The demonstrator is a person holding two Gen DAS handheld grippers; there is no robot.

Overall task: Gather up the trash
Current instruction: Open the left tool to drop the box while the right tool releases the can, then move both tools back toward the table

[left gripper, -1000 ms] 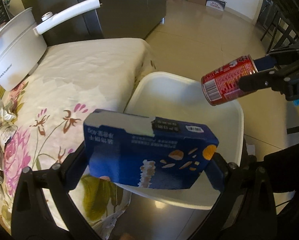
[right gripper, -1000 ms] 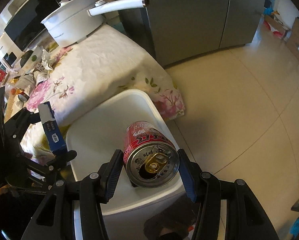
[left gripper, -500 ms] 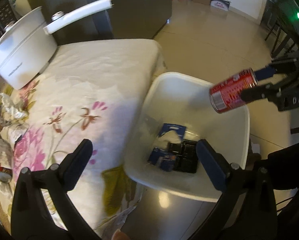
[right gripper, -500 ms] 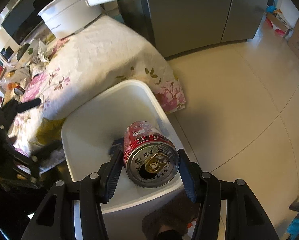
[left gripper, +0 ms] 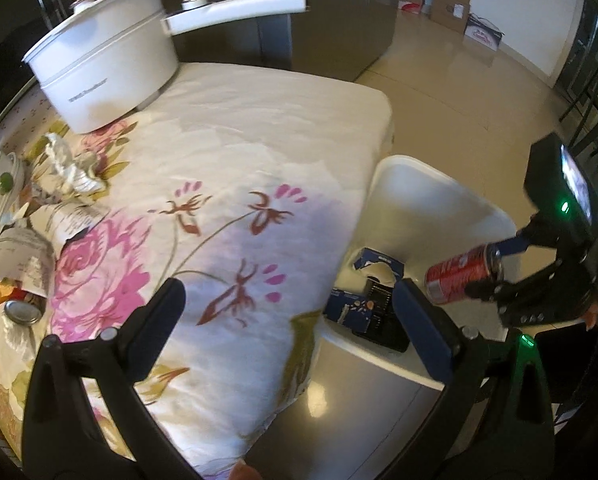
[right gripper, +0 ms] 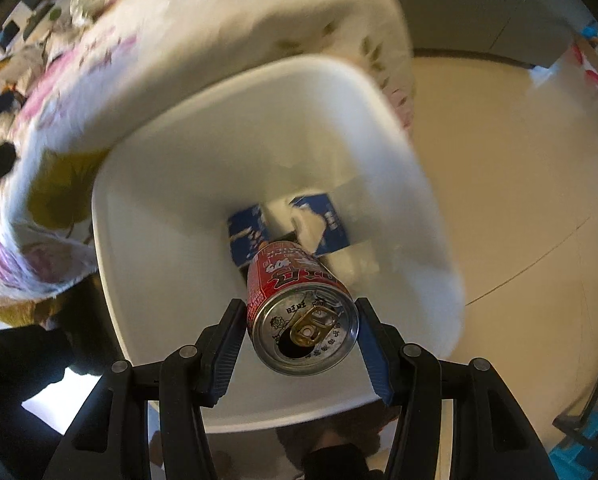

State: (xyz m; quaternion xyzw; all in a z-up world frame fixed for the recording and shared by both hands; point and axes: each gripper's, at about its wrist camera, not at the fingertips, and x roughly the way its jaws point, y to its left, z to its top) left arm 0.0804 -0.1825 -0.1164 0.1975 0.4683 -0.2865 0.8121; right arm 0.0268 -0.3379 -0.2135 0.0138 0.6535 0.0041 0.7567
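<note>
My right gripper (right gripper: pixel 301 314) points down over the white bin (right gripper: pixel 171 208), shut on a red drink can (right gripper: pixel 295 276) whose opened top faces the camera. In the left wrist view the same can (left gripper: pixel 461 280) hangs in the right gripper (left gripper: pixel 495 280) just above the bin (left gripper: pixel 439 188). A torn blue carton (right gripper: pixel 245 228) lies at the bin's bottom, also seen as blue pieces (left gripper: pixel 347 306) from the left. Over the floral tablecloth (left gripper: pixel 239 140) at the table's edge, my left gripper (left gripper: pixel 287 300) stands open and holds nothing.
A white pot (left gripper: pixel 107 68) with a long handle sits at the table's far side. Crumpled paper (left gripper: pixel 71 164), wrappers (left gripper: pixel 23 248) and another can (left gripper: pixel 23 308) lie at the left. Grey cabinet fronts (left gripper: pixel 331 12) rise behind; tiled floor (left gripper: pixel 459 88) and chairs (left gripper: pixel 595 92) are at the right.
The left gripper let go of the blue carton, which dropped into the bin, then swung left over the table. The right gripper tilted downward and sank with the can toward the bin.
</note>
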